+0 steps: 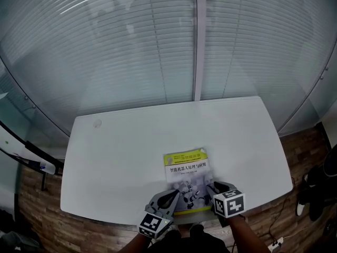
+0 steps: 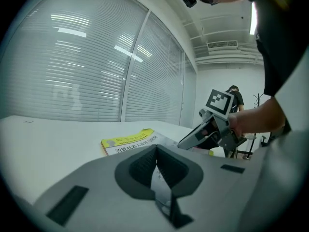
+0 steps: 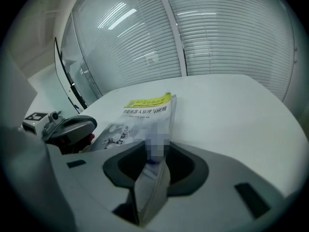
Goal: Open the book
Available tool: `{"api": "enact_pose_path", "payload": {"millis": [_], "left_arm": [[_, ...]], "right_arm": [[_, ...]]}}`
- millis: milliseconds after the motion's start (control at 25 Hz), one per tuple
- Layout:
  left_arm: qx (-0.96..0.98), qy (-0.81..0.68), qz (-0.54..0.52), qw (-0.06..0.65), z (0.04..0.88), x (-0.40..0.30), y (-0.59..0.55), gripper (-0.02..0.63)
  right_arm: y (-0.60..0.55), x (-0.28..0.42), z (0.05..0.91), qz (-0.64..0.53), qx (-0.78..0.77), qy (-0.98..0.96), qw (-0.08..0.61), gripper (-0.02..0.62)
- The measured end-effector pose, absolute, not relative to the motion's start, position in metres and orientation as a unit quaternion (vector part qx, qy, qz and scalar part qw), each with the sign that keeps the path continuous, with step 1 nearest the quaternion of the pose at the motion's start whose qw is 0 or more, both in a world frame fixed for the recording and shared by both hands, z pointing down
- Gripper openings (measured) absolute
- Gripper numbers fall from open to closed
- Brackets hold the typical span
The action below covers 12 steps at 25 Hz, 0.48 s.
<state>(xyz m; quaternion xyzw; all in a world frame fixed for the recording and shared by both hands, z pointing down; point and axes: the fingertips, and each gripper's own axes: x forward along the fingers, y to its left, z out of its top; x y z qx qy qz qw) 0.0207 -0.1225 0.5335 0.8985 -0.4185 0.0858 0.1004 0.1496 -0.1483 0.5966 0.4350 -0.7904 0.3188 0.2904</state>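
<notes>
A book (image 1: 187, 167) with a yellow-banded white cover lies closed on the white table (image 1: 131, 152), near its front edge. My left gripper (image 1: 176, 196) is at the book's near left corner. In the left gripper view (image 2: 157, 166) a thin sheet of the book passes between its closed pads. My right gripper (image 1: 213, 188) is at the near right corner. In the right gripper view (image 3: 154, 163) the book's (image 3: 145, 112) edge fills the gap between its jaws. Each gripper also appears in the other's view, the right gripper (image 2: 193, 139) and the left gripper (image 3: 72, 127).
A glass wall with slatted blinds (image 1: 158, 46) runs behind the table. Wooden floor (image 1: 295, 152) surrounds it. A small round mark (image 1: 97, 124) sits at the table's far left corner. A person (image 2: 235, 98) stands far off in the room.
</notes>
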Motion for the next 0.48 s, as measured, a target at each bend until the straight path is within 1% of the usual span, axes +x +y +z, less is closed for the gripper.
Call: {"api": "enact_pose_path", "payload": {"millis": [160,360,480], "left_arm": [[0.895,-0.423,0.093,0.111,0.540,0.018,-0.121,0.014],[0.894,-0.427,0.086,0.109,0.535,0.017,-0.125,0.014],[0.891,-0.427,0.091,0.120,0.535,0.017,-0.124,0.014]], "right_arm": [[-0.149,0.148,0.583,0.263,0.449,-0.799,0.301,0.097],[-0.149,0.146,0.571,0.237,0.465,-0.803,0.288,0.066],[-0.148,0.143,0.563,0.226,0.470,-0.807,0.276,0.057]]}}
